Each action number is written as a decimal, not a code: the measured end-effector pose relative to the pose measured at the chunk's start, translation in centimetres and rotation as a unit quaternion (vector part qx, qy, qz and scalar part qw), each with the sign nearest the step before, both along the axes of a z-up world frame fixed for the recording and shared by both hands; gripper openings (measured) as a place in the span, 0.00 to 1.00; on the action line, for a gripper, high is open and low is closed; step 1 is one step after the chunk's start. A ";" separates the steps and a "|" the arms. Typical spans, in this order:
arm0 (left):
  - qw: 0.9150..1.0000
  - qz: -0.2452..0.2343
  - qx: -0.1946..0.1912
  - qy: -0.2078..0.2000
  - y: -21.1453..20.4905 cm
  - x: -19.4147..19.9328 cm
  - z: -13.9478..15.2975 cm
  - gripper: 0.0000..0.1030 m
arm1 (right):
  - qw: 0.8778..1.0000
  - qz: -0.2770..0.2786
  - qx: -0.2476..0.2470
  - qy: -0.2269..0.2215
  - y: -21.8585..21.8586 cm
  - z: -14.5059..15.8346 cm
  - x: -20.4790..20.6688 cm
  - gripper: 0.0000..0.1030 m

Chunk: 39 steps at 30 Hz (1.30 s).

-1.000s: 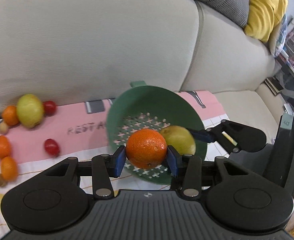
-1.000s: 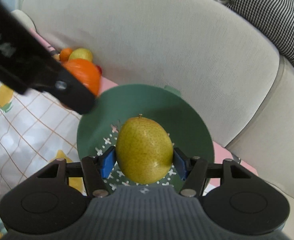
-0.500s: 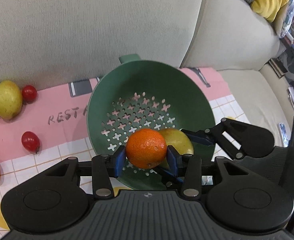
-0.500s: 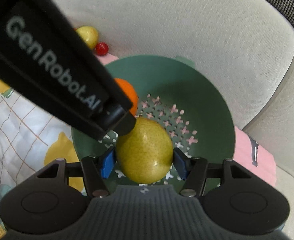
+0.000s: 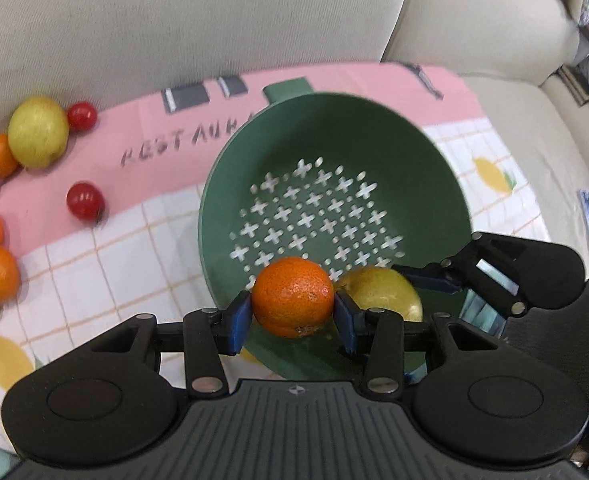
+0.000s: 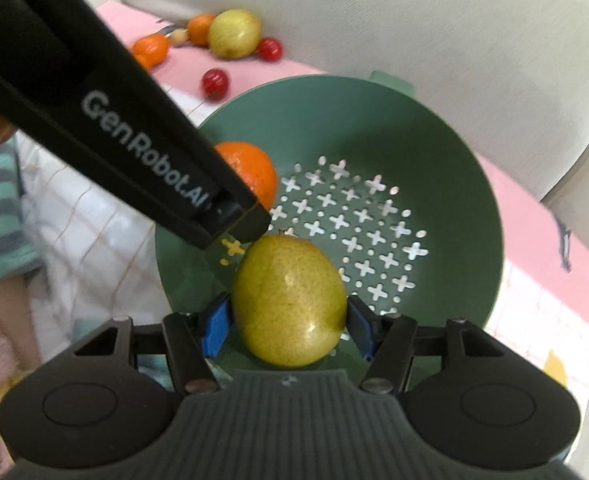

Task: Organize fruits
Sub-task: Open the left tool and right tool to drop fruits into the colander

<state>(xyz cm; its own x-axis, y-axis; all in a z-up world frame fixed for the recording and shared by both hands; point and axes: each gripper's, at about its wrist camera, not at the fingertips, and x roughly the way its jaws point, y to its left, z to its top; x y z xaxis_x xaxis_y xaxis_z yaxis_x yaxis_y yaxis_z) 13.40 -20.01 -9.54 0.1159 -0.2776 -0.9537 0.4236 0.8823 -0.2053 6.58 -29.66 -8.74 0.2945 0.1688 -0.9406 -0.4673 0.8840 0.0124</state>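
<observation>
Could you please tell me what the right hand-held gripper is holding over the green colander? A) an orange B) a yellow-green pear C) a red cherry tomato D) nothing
B: the right hand-held gripper has its blue pads pressed on either side of a speckled yellow-green pear above the colander.

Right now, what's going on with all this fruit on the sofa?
A person is sorting fruit with a hand-held gripper in each hand. The left hand-held gripper is clamped on an orange, the right hand-held gripper on a yellow-green pear. Both are held over a green colander that has nothing lying in it yet. More oranges, cherry tomatoes and another pear wait on the cloth.
</observation>
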 end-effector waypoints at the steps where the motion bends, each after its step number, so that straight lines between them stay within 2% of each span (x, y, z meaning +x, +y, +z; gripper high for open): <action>1: 1.000 -0.001 0.001 0.003 0.0 0.0 -0.1 0.48 | 1.000 0.000 -0.002 0.003 0.0 -0.1 0.0 0.57; 10: 1.000 0.014 0.004 0.018 -0.2 1.0 -0.8 0.48 | 0.999 0.009 -0.002 0.042 -1.1 -1.0 1.0 0.57; 17: 0.999 0.031 -0.002 0.022 0.1 1.3 -0.8 0.48 | 0.998 0.006 -0.016 0.061 -0.2 -2.5 1.4 0.57; 21: 0.999 0.034 -0.009 0.017 0.3 1.1 -0.5 0.53 | 0.998 -0.001 -0.018 0.062 -0.3 -2.8 1.5 0.57; 31: 0.999 0.031 -0.021 -0.011 1.2 0.3 1.7 0.54 | 0.999 -0.015 -0.040 0.021 -0.3 -0.7 1.4 0.58; 39: 0.998 0.040 -0.007 -0.054 3.3 -1.0 4.3 0.54 | 0.999 -0.021 -0.030 -0.027 0.8 1.9 0.5 0.74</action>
